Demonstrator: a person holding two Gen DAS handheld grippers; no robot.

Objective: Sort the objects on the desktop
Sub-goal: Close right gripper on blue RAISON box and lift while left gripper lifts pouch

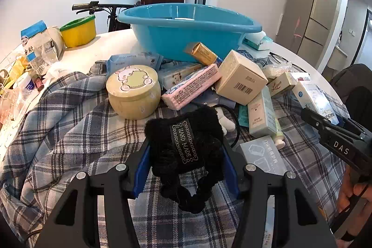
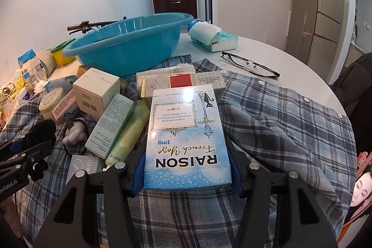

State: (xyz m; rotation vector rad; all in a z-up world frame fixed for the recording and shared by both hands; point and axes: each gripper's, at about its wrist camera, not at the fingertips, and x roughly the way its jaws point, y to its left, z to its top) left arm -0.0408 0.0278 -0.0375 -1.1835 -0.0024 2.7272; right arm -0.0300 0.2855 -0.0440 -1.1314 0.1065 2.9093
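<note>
— So, which step are we on?

— Both pickups, by our reading. Our left gripper (image 1: 186, 169) has its jaws pinching the fuzzy black headband with a woven "HAND MADE" label (image 1: 183, 143), low and central in the left wrist view. Our right gripper (image 2: 187, 169) has its jaws pressed on the sides of the glossy blue-and-white carton printed "RAISON" (image 2: 186, 138), bottom centre of the right wrist view, over the blue plaid flannel shirt (image 2: 290, 122).

— And next?

— Probably a carry to the smooth blue plastic basin (image 1: 186, 31), upper centre. We must clear the pile before it: the beige cardboard box with a barcode (image 1: 241, 78), the pink wrapped bar (image 1: 191, 86) and the round cream tin with a bear lid (image 1: 133, 92).

— How will they handle?

— The headband is soft and squashy, so it may sag or snag. The carton is rigid, flat-sided and slick; it could slip if tilted.
</note>
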